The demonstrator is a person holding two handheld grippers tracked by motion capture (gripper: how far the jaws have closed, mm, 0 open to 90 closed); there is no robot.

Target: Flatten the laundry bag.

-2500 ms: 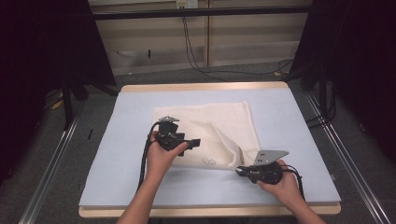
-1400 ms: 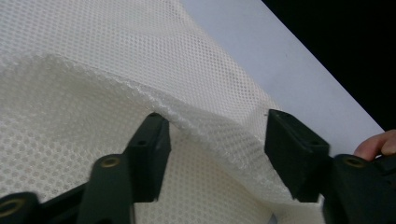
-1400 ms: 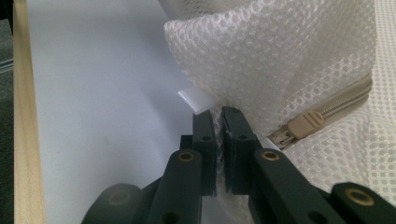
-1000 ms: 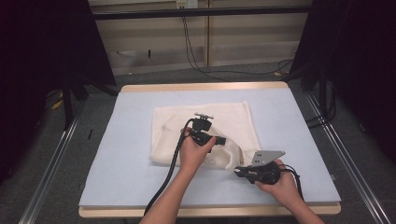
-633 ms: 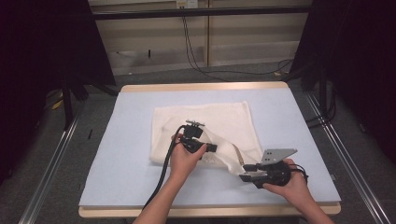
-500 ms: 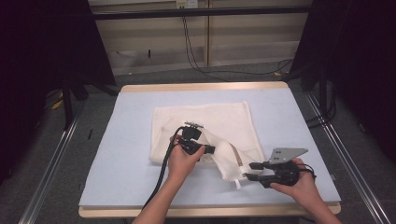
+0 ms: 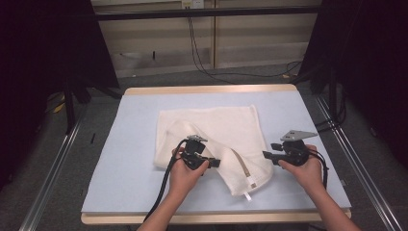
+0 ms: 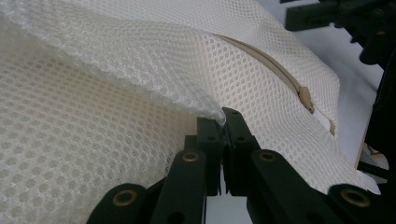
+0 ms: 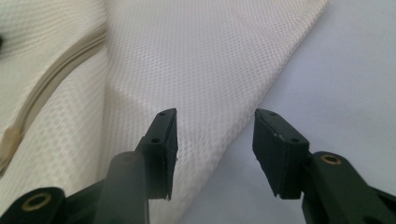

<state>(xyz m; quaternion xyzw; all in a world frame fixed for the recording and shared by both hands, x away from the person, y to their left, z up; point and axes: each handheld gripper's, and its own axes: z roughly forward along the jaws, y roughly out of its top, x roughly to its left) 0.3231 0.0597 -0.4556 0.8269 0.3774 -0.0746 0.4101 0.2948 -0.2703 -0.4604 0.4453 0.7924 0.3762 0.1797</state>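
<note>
The cream mesh laundry bag point(image 7: 216, 134) lies flat on the pale blue surface point(image 7: 120, 144), its left part folded over toward the right into a lapped layer, a tan zipper point(image 7: 239, 163) running diagonally toward the near right corner.

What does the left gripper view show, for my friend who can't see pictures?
The left gripper has its two black jaws pinched shut on a folded edge of a cream mesh laundry bag. The bag's honeycomb netting spreads across the view, and a tan zipper runs slanting over its upper right part. The other gripper shows dark in the top right corner.
</note>
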